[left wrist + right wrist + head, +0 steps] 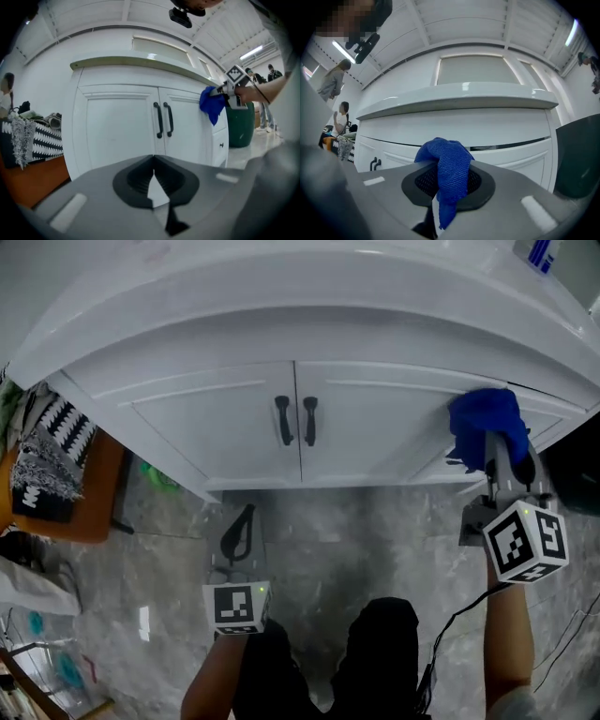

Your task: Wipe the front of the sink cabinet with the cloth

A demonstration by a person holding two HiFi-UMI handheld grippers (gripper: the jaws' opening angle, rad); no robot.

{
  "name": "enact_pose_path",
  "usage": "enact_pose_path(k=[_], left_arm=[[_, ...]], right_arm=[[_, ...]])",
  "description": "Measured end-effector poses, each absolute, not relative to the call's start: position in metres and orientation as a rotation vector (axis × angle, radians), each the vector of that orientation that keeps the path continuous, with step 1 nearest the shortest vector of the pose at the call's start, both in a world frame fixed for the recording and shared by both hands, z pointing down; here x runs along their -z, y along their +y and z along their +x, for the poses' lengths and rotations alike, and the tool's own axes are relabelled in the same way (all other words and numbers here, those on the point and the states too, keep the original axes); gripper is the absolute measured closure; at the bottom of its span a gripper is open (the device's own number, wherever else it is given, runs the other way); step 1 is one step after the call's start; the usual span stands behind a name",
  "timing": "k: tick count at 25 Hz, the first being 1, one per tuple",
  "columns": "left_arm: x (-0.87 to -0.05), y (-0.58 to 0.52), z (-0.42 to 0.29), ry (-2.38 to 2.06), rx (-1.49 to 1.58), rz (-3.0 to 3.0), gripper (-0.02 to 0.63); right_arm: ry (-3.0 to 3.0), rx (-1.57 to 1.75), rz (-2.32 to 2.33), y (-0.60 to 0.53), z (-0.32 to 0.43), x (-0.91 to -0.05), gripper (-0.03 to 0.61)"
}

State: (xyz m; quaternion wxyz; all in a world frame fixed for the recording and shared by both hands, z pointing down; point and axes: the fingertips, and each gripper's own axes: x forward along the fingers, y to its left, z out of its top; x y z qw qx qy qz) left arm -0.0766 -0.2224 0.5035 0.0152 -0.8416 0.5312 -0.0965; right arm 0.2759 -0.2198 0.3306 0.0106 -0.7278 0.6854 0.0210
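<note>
Blue woven microfibre cloth (449,171) is pinched in the right gripper (502,465), whose jaws are closed on a bunched fold. A rounded wad sticks out ahead of the tips and a loose tail hangs below them. In the head view the wad lies at the upper right corner of the white panelled sink cabinet (216,418), against the front just under the edge of the countertop and to the right of the right-hand door. Whether it truly presses on the paint or sits just off it I cannot tell. The two black bar handles (295,421) stand well apart from it, at the middle seam of the doors.

The left gripper (239,538) hangs low in front of the left door, over the grey marbled floor, with its jaws closed tip to tip and nothing between them.

The cloth looks light, soft and limp — it will fold and drag rather than push, and its nap should grip the glossy paint a little. The hold on the bunched middle seems right, since it leaves a padded wad to meet the panel. The hanging tail could snag on a handle. The cabinet front is stiff and smooth, so firm pressure should do it no harm.
</note>
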Motion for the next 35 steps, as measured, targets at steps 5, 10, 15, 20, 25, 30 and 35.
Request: enact_pose_path(k=[5,10,15,20,25,30,35], left_arm=[[-0.554,-0.235,-0.093,1.688,0.318,-2.585,0.603],[-0.563,-0.24,-0.101,1.734,0.257,-2.596,0.603],[-0.567,-0.248,-0.085,1.642,0.28,-2.566,0.603],[-0.561,-0.246,-0.101,1.678,0.237,-2.55,0.603],[-0.564,-0.246,-0.104,1.698,0.228,-2.535,0.603],[-0.562,-0.245,-0.11,1.721,0.208,-2.533,0.603],[-0.563,-0.243,-0.112,1.731,0.194,-2.529,0.603]], right_arm=[[1.994,-0.06,-2.334,-0.233,0.302,-0.338,0.52],[1.917,-0.092,-2.416,-0.25,0.299,-0.341,0.52],[1.866,-0.108,-2.422,-0.251,0.292,-0.342,0.523],[1.893,-0.058,-2.355,-0.259,0.251,-0.353,0.523],[1.976,-0.06,-2.303,-0.271,0.194,-0.352,0.523],[2.076,0.0,-2.241,-0.28,0.141,-0.349,0.522],[2.178,-0.007,-2.198,-0.289,0.092,-0.34,0.522]])
